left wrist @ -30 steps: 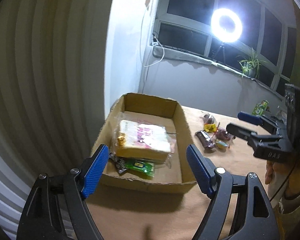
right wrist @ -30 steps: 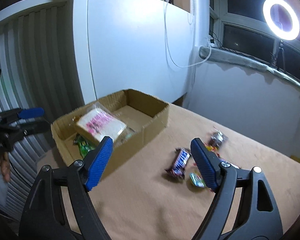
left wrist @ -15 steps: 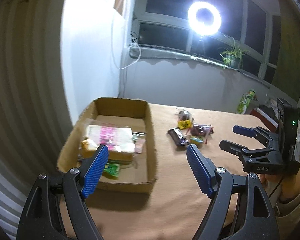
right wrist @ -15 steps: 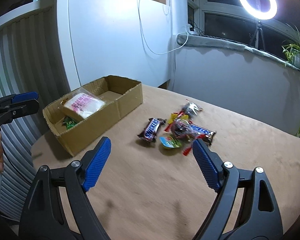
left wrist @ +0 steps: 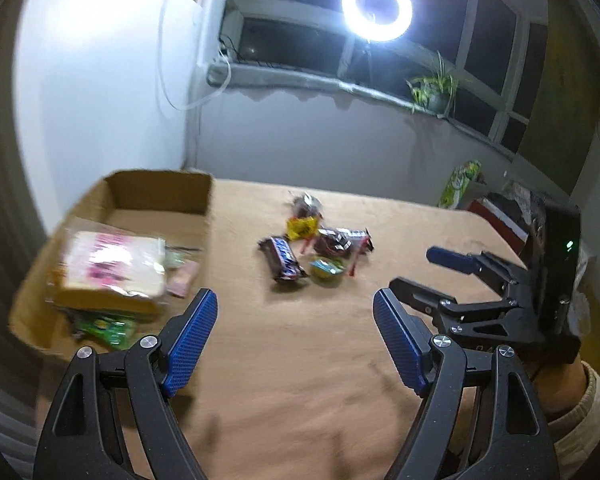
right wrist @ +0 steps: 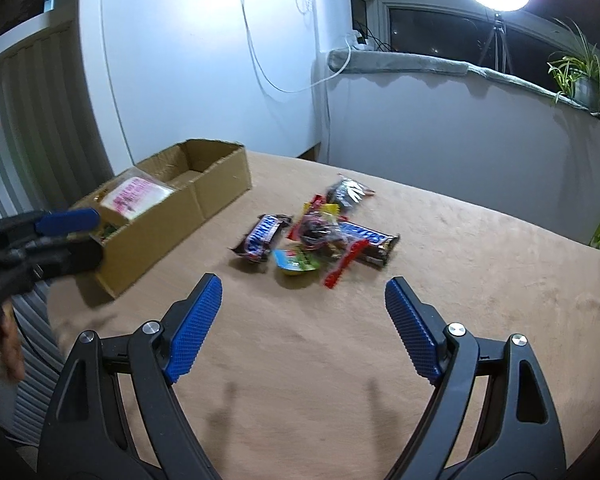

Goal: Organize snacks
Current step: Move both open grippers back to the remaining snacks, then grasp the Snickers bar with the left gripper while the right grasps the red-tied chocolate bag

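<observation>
Hovering above the tan, cloth-covered surface (right wrist: 480, 264), the left tongs (left wrist: 294, 334) and the right tongs (right wrist: 302, 322) both stand released, blue ridged pads spread wide with nothing between them. In the right wrist view the left tongs show at the left edge, near the box's near end.

An open brown cardboard box (right wrist: 204, 204) sits at the far left of the surface. Inside it lies a pale, pink-printed packet in clear wrap (left wrist: 114, 264), with a green wrapper (left wrist: 108, 328) at the box's near end beneath it.

To the right of the box, apart from it, a loose pile of snacks lies on the surface: a dark Snickers bar (right wrist: 262, 236) on the left, a second dark Snickers bar (right wrist: 370, 240) on the right, a small round green-and-yellow cup (right wrist: 296, 264) nearest the tongs, a red-edged clear packet (right wrist: 324, 236) on top in the middle, and a dark foil packet (right wrist: 346, 192) at the far end.

A glowing white ring light (left wrist: 377, 2) stands on the far windowsill, with a green potted plant (left wrist: 434, 88) to its right.
</observation>
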Motion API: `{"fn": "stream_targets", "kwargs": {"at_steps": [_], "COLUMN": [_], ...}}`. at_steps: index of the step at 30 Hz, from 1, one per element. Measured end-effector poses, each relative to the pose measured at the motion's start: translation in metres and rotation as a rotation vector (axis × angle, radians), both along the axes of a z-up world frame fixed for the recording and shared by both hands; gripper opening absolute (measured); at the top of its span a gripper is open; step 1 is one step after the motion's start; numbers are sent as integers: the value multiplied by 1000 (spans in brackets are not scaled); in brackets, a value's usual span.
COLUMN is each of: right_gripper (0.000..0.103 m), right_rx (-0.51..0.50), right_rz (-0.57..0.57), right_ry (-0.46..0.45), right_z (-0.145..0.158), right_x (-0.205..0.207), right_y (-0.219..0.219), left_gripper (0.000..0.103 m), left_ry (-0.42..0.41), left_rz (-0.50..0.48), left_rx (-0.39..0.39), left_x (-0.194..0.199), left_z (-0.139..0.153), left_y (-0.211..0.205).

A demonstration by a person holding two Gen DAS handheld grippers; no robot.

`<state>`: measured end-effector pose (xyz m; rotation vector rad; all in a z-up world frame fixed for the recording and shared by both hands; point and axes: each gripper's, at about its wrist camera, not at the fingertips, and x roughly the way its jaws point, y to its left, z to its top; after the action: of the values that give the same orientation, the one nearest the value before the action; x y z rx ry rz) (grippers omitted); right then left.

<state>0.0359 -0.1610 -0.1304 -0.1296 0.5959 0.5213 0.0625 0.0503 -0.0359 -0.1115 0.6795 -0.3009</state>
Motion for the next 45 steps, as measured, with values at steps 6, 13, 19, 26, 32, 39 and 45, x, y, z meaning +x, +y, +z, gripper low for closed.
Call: {"fn": "stream_targets", "kwargs": {"at_steps": [6, 13, 19, 26, 32, 39, 45], "right_gripper": [86, 81, 68, 40, 35, 35, 35], "right_rx": [24, -8, -54, -32, 8, 45, 136], "right_rz": [38, 150, 241, 317, 327, 247, 163], "right_ry": [39, 90, 171, 283, 315, 302, 266], "right_z": [7, 4, -13, -28, -36, -37, -28], "right_x": [33, 78, 115, 142, 137, 110, 72], "right_y": [-11, 11, 35, 41, 22, -10, -48], "left_gripper": [80, 80, 76, 66, 31, 28, 28], "left_ry": [86, 153, 219, 234, 251, 240, 189], "left_rz": [22, 78, 113, 102, 83, 43, 31], "left_rx": [-34, -16, -55, -46, -49, -94, -129], "left_x": [33, 78, 112, 120, 123, 120, 102], "left_z": [-33, -55, -71, -74, -77, -76, -63], "left_y": [-22, -36, -31, -27, -27, -24, -25]}}
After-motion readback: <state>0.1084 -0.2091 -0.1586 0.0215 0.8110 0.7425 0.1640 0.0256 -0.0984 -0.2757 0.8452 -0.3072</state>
